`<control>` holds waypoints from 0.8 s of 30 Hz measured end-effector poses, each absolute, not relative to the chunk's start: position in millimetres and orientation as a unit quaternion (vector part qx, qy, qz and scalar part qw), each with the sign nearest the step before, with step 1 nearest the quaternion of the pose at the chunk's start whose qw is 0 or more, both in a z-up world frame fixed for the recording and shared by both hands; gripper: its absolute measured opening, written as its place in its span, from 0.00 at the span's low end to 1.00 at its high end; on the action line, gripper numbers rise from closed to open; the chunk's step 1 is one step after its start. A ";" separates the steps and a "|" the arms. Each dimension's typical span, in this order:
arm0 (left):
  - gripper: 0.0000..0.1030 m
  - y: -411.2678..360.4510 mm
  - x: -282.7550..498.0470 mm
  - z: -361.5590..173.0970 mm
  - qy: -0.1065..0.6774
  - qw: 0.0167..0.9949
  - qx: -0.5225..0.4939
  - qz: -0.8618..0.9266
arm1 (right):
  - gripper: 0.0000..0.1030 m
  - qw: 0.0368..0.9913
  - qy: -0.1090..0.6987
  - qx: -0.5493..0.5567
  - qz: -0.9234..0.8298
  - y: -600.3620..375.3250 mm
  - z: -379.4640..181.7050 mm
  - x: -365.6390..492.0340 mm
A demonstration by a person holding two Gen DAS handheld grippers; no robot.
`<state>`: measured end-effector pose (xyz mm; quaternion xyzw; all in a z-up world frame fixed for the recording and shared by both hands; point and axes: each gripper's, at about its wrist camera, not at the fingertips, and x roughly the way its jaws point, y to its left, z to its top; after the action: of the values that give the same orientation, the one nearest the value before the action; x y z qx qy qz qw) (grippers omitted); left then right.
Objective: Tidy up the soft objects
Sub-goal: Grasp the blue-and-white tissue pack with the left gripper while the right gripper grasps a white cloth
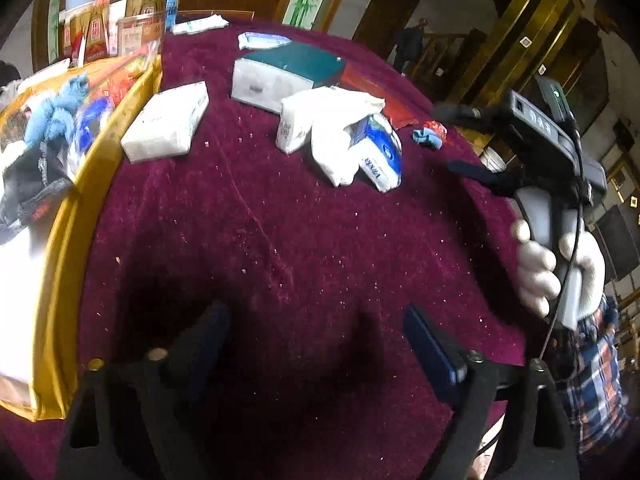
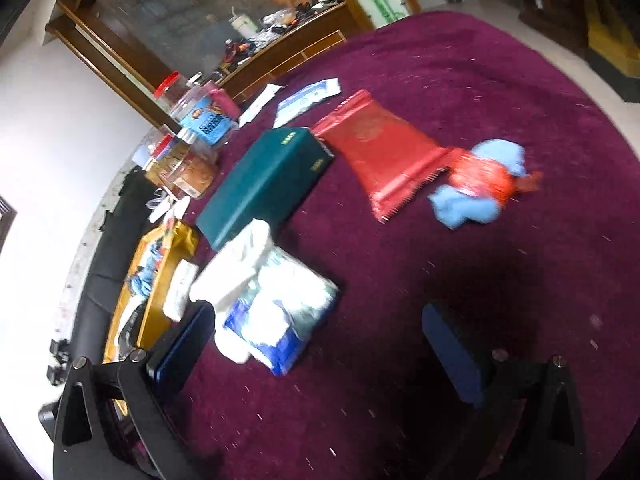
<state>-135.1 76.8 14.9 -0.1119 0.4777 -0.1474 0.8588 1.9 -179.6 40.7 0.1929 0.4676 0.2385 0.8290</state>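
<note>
Both claws hang above the maroon-covered tabletop [image 1: 280,220] with jaws spread wide and nothing between them: the left claw [image 1: 316,344] over a bare stretch near the tabletop's near edge, the right claw [image 2: 320,344] beside the loose pile of soft packs. That pile sits toward the middle of the tabletop: a white cloth [image 1: 340,136] draped over a blue-and-white tissue pack [image 1: 380,152], with a smaller white pack [image 1: 294,128] touching it, all just in front of a teal box [image 1: 288,76]. A separate white tissue pack [image 1: 166,122] lies just beside the yellow tray [image 1: 60,240] at the left edge, and the tray already holds a blue cloth [image 1: 56,112] and other soft items, so it is probably the collecting place. A blue rag with a red wrapper [image 2: 480,180] rests apart toward the right edge, next to a red pouch [image 2: 384,152]. The wide opening of the right claw suits the bulky pile, which looks like the likely next pick; the draped cloth may slip off if only the pack beneath is pinched.
</note>
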 end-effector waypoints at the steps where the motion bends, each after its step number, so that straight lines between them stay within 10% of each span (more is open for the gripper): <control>1: 0.95 78.0 -136.3 15.6 0.475 0.859 -0.117 -0.150 | 1.00 0.828 0.466 0.195 0.244 -174.3 40.9 8.9; 13: 0.99 90.6 -148.9 14.0 0.436 0.860 -0.153 -0.215 | 1.00 0.664 0.514 0.183 0.511 -103.4 27.0 -5.2; 24: 0.99 72.6 -132.4 38.7 0.427 0.884 -0.090 -0.167 | 1.00 0.740 0.478 0.243 0.406 -155.1 21.2 10.2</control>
<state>-132.4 72.6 38.7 -0.0904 0.4270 -0.1673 0.8840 10.2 -155.1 21.2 0.2429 0.4784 0.4062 0.7397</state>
